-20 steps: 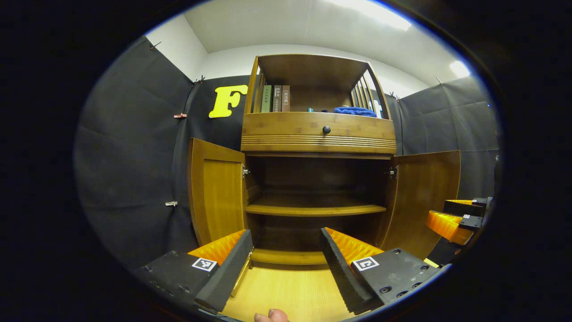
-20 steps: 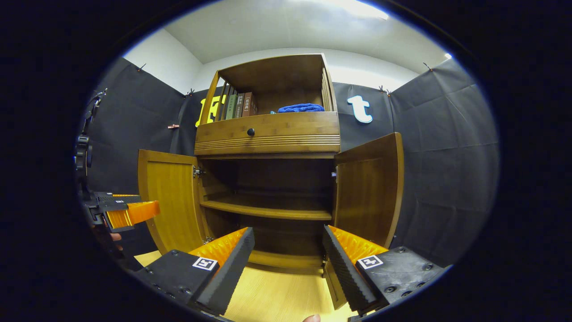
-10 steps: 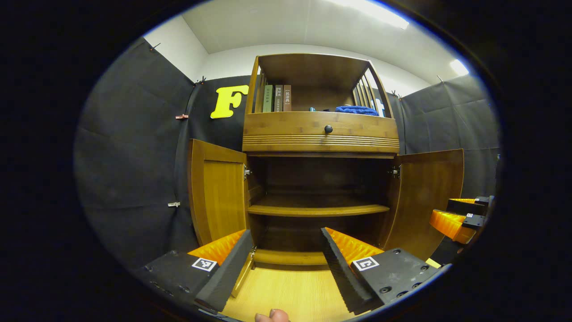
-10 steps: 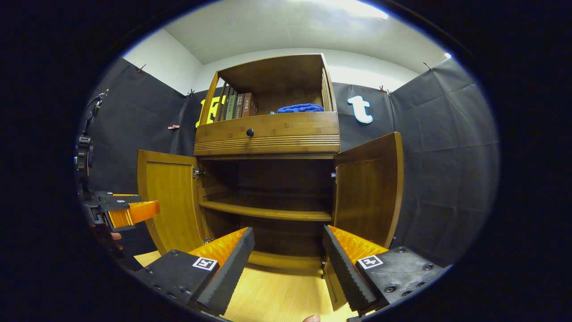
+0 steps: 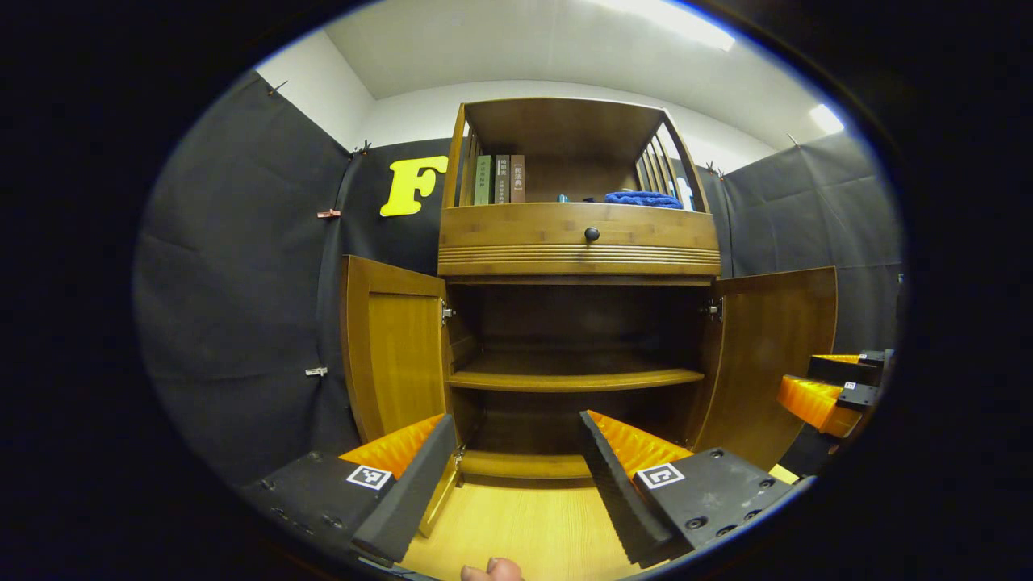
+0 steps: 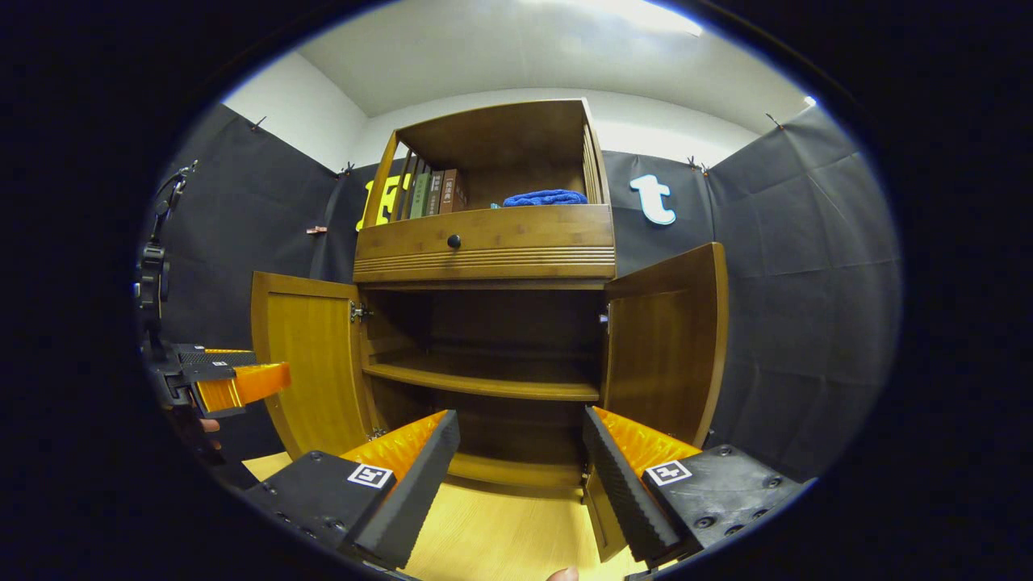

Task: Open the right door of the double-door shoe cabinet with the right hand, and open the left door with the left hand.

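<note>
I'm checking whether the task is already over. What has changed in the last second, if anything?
Almost nothing. Both views shift only slightly, so the hands barely drifted. The left door and right door stay swung wide open, the left gripper and right gripper stay open and apart from the cabinet, gripping nothing. The books and blue cloth up top have not moved.

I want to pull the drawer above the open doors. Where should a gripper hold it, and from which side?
Grip the small round knob at the middle of the drawer front, coming straight from the front. It is the only part that sticks out; the front is otherwise flat.
</note>
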Action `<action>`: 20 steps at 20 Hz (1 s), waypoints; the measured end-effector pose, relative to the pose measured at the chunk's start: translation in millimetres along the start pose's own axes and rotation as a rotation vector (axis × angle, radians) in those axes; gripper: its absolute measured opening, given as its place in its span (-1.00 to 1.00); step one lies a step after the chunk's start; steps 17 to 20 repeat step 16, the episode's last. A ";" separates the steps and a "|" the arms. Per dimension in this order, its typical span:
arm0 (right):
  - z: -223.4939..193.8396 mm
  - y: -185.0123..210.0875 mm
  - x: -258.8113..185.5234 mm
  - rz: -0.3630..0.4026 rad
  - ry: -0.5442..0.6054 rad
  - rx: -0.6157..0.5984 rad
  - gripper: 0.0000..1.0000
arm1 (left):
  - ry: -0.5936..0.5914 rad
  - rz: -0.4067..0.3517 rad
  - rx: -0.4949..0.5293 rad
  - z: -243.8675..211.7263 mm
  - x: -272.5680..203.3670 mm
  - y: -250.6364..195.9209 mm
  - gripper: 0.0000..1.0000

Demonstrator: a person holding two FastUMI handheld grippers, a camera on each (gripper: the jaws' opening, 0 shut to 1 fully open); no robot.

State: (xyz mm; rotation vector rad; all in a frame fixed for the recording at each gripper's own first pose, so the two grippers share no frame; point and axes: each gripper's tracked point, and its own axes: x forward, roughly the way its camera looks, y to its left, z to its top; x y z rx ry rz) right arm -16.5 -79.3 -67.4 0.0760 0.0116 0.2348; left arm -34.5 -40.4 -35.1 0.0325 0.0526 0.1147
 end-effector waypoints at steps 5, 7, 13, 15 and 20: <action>-1.8 -0.4 -0.7 -0.004 0.002 0.001 0.92 | 0.006 -0.006 0.006 -1.7 0.8 -0.4 0.84; -2.9 0.4 0.3 0.001 0.006 0.001 0.96 | 0.005 -0.004 -0.001 -2.3 0.4 0.3 0.84; -4.4 2.2 2.1 0.008 0.009 -0.009 0.90 | 0.010 0.001 0.004 -5.9 1.4 0.6 0.84; -4.8 1.3 2.7 0.007 0.008 -0.011 0.90 | 0.009 -0.003 0.010 -5.4 3.5 -0.8 0.89; -4.5 0.8 3.4 0.006 0.007 -0.012 0.92 | 0.009 -0.007 0.008 -6.1 4.7 -1.8 0.89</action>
